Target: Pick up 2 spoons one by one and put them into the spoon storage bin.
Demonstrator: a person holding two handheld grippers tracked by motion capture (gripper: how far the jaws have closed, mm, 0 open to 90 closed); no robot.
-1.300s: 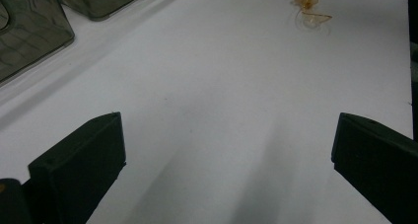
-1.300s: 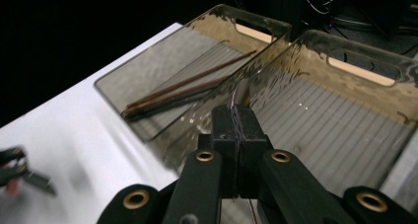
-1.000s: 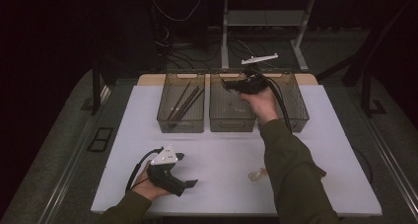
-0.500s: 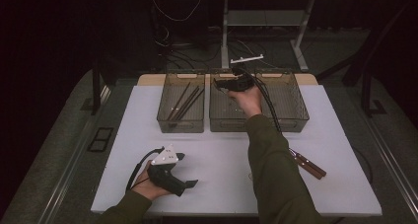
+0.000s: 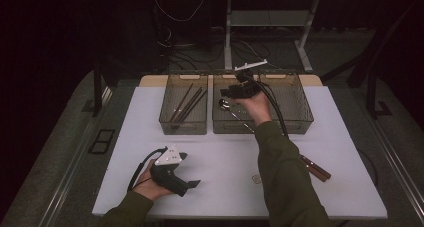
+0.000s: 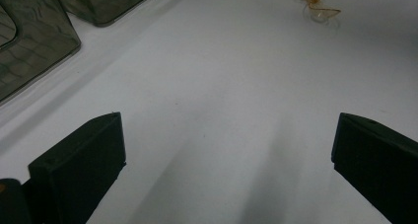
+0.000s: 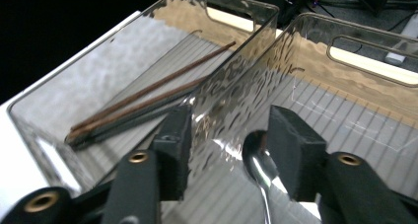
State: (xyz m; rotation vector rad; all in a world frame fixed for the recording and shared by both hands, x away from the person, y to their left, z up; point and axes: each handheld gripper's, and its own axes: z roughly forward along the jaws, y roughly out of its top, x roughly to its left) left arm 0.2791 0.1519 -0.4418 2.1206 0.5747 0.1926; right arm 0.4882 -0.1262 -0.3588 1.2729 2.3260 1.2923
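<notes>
Nearest to the person, the left gripper (image 5: 176,179) rests low on the white table (image 5: 225,152), at the near left. Its own view shows what the high view cannot: the two black jaws stand wide apart with only bare table between them, and they hold nothing. The same view also catches a small piece of clear, amber-tinted wrapping (image 6: 318,4) lying farther off on the table; in the high view it is only a faint mark near the right sleeve.

On the near right of the table lies a dark utensil with a brown handle (image 5: 315,168). The sleeve cuts off its left end, so I cannot tell what kind it is.

Farther away, two smoky clear bins stand side by side. The left bin (image 5: 184,127) holds dark chopsticks (image 5: 187,104). The right gripper (image 5: 231,93) hangs over the left part of the right bin (image 5: 295,112).

The right gripper view shows that its jaws have just been opening and now stand half spread. A metal spoon (image 7: 260,167) lies in the right bin with its bowl between the jaws, close to the right one, but the pads do not press it. Its handle is cut off at the lower edge there; the high view shows the spoon slanting toward the near wall.
</notes>
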